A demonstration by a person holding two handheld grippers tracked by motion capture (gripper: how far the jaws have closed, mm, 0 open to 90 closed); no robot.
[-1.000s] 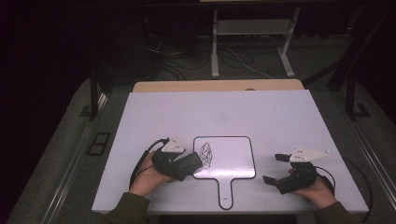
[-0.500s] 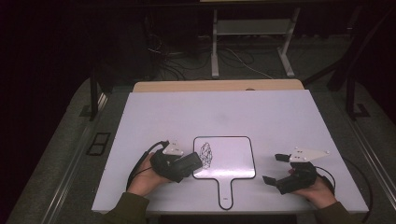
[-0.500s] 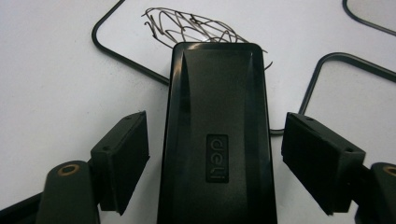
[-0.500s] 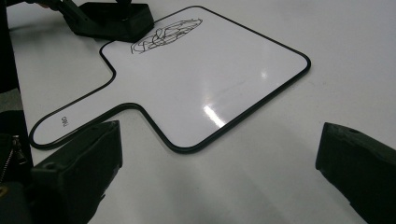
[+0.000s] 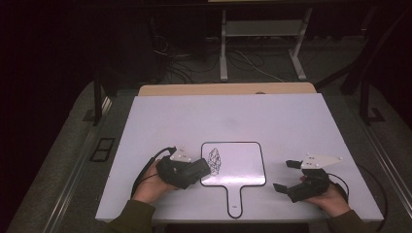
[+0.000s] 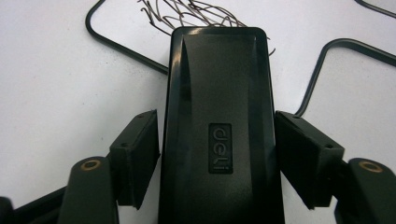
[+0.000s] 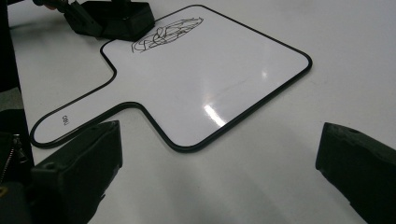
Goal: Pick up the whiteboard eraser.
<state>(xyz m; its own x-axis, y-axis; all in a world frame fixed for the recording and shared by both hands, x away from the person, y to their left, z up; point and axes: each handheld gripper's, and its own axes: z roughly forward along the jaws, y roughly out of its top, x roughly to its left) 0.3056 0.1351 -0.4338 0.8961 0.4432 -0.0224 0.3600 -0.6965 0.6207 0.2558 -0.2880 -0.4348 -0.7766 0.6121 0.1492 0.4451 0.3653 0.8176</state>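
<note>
A white paddle-shaped whiteboard (image 5: pixel 243 165) with a black rim lies on the table, its handle toward me. A black scribble (image 5: pixel 214 160) marks its left part. My left gripper (image 5: pixel 192 171) is shut on a black "deli" eraser (image 5: pixel 197 168), whose tip rests at the scribble's left edge. In the left gripper view the eraser (image 6: pixel 217 135) sits between the jaws with the scribble (image 6: pixel 187 14) just past its tip. My right gripper (image 5: pixel 285 175) rests open to the right of the board. In the right gripper view the whiteboard (image 7: pixel 201 70) and scribble (image 7: pixel 166 32) lie ahead of its gripper (image 7: pixel 219 158).
The white tabletop (image 5: pixel 272 116) stretches bare beyond the board, with a wooden strip (image 5: pixel 223 89) along its far edge. Metal stand legs (image 5: pixel 262 48) and cables stand on the dark floor behind. A cable trails from each gripper.
The left gripper with the eraser has shifted very slightly toward the near edge. The right gripper and the scribble look the same.
</note>
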